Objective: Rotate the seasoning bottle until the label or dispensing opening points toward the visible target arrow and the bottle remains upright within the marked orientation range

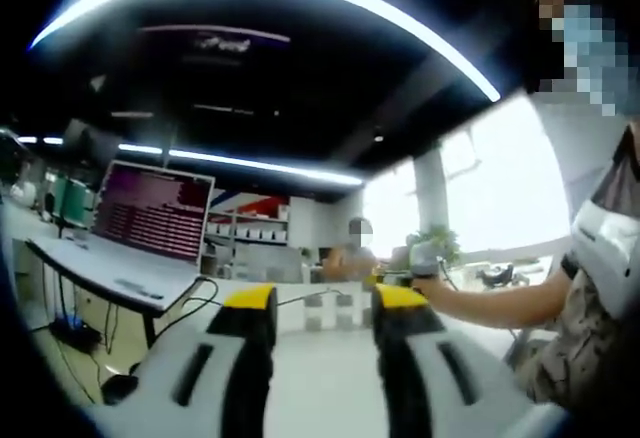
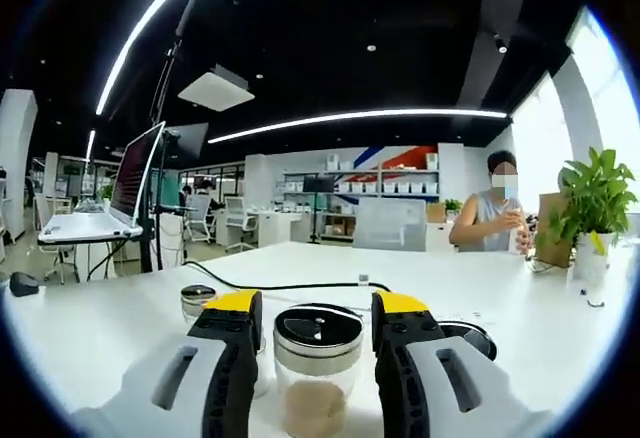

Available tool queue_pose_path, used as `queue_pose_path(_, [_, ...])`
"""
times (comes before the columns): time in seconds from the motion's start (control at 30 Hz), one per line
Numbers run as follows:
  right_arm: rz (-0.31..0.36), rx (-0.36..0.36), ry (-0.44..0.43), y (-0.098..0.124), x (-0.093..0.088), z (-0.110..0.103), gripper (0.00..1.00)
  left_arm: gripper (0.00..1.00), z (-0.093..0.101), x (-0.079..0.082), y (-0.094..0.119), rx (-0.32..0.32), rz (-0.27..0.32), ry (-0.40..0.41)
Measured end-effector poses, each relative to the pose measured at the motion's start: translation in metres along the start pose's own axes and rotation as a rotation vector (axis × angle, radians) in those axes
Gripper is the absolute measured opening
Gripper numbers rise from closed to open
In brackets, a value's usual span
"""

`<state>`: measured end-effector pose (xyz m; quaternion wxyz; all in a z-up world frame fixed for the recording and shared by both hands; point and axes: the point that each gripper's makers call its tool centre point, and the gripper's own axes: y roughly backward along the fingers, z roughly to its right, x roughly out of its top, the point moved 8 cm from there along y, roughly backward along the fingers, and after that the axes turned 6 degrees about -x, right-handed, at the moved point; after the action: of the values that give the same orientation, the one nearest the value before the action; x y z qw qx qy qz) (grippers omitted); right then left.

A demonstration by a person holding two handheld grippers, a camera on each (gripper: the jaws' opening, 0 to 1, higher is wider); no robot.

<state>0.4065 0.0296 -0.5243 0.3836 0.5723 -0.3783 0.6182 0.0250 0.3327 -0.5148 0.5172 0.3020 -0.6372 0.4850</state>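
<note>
Right gripper view, left to right. Our right gripper [image 2: 315, 326] has white plastic jaws, smooth and blocky, with black inner faces and yellow tips. The jaws stand apart, spread wider than the bottle [image 2: 317, 366] that sits between them. We cannot tell whether either pad touches the glass; a thin gap seems to show on both sides, so we read the tool as released, not clamping.

The bottle is a clear glass jar, round, upright on the white table [image 2: 90, 328]. Its lid is flat, shiny metal with a dark top that mirrors the ceiling lights. Tan powder lies in the lower part; the glass above it is clear. Label and opening are not readable from here.

Behind the left jaw stands a second small jar [image 2: 196, 301] with a metal lid. A black cable [image 2: 290, 285] runs across the table behind the bottle. A dark round lid-like object [image 2: 470, 338] peeks past the right jaw. Far right, a leafy plant [image 2: 592, 198] in a pale pot.

Left gripper view: our left gripper [image 1: 323, 308], same build, jaws parted with nothing between them, held above a white table [image 1: 110, 263] and aimed across the room. A monitor [image 1: 152, 208] glows at left.
</note>
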Motion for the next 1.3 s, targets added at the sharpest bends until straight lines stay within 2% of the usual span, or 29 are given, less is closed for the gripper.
queue_pose_path(0.13, [-0.006, 0.007, 0.003, 0.001, -0.002, -0.004, 0.43, 0.40, -0.001, -0.002, -0.002, -0.001, -0.009, 0.003])
queue_pose_path(0.5, [-0.019, -0.032, -0.012, 0.004, -0.009, -0.010, 0.44, 0.40, -0.001, -0.005, -0.003, -0.007, -0.012, 0.010])
queue_pose_path(0.57, [-0.037, -0.046, -0.015, 0.001, -0.012, -0.011, 0.46, 0.40, 0.000, -0.004, -0.002, -0.007, -0.007, 0.010])
queue_pose_path(0.6, [-0.078, -0.060, -0.011, 0.000, -0.018, -0.011, 0.45, 0.40, 0.000, -0.003, -0.001, -0.007, -0.005, 0.010])
queue_pose_path(0.67, [-0.071, -0.065, -0.016, -0.006, -0.020, -0.009, 0.45, 0.40, 0.000, -0.002, 0.000, -0.005, 0.000, 0.009])
queue_pose_path(0.9, [-0.065, -0.080, -0.002, -0.004, -0.021, -0.007, 0.41, 0.39, -0.005, -0.002, 0.003, 0.010, 0.011, 0.016])
queue_pose_path(1.13, [-0.056, -0.090, 0.022, -0.007, -0.022, -0.005, 0.41, 0.39, -0.003, -0.004, -0.001, 0.002, 0.004, 0.016])
queue_pose_path(1.3, [-0.059, -0.086, -0.002, -0.009, -0.024, -0.003, 0.41, 0.39, -0.003, -0.003, 0.001, 0.004, 0.009, 0.016])
